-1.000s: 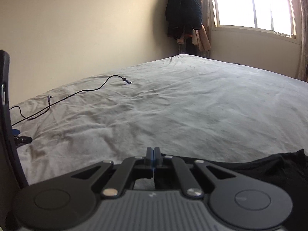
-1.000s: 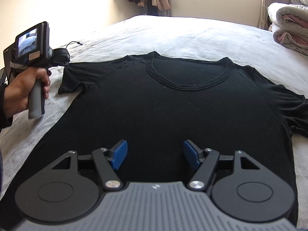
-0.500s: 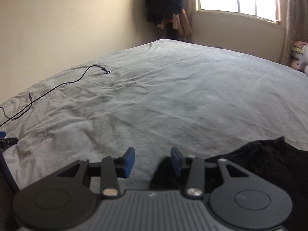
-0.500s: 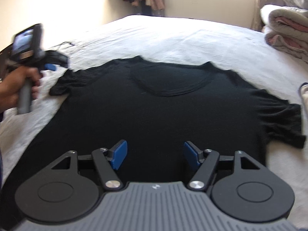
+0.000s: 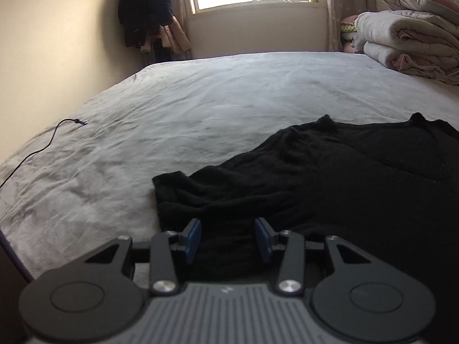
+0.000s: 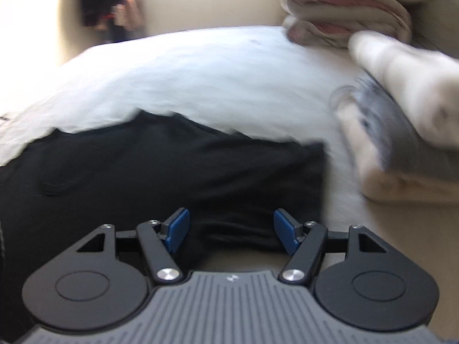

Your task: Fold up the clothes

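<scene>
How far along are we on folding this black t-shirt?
Done: the black short-sleeved t-shirt lies spread on the pale grey bedsheet. In hand: nothing; the left gripper and right gripper hover open over opposite sleeves. Left: every fold; no fold shows yet.

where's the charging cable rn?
Left wrist view, far left: the black cable trails across the grey bedsheet near the wall, well clear of the black t-shirt.

T-shirt (image 5: 358, 177): spread on the bed (image 5: 200, 109).
Folded blankets (image 5: 407, 43): placed behind, at right.
Cable (image 5: 43, 149): laid at left.
</scene>
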Demonstrator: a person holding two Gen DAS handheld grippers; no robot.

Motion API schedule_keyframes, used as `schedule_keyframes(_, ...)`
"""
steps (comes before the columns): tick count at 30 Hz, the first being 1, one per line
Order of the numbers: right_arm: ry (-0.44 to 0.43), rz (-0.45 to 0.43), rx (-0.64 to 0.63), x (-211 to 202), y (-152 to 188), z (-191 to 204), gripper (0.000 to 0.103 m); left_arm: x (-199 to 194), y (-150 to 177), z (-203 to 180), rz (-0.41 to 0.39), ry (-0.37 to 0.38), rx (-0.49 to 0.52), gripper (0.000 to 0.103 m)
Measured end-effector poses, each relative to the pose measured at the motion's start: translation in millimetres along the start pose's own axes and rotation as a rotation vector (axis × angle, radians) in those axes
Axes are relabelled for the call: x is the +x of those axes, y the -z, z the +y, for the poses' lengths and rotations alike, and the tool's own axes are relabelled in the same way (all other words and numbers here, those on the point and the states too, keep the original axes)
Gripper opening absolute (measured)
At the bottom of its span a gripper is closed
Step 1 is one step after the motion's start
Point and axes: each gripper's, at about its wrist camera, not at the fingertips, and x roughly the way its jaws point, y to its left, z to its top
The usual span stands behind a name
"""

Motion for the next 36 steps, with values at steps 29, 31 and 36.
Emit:
schedule_keyframes(29,-0.1,0.061,0.483,-52,22,-48,0.066,-77,36,-4,0.068,0.337,-0.417,0.058)
schedule_keyframes(31,-0.082,0.049,0.535,-51,23,-46,0.067,-73,37,-8,0.106,0.338,-0.422,0.057)
schedule_keyframes(36,-0.045,0.035,0.667,-53,25,-40,0.067,-80,18,-21,0.089,0.351,-0.296,0.057)
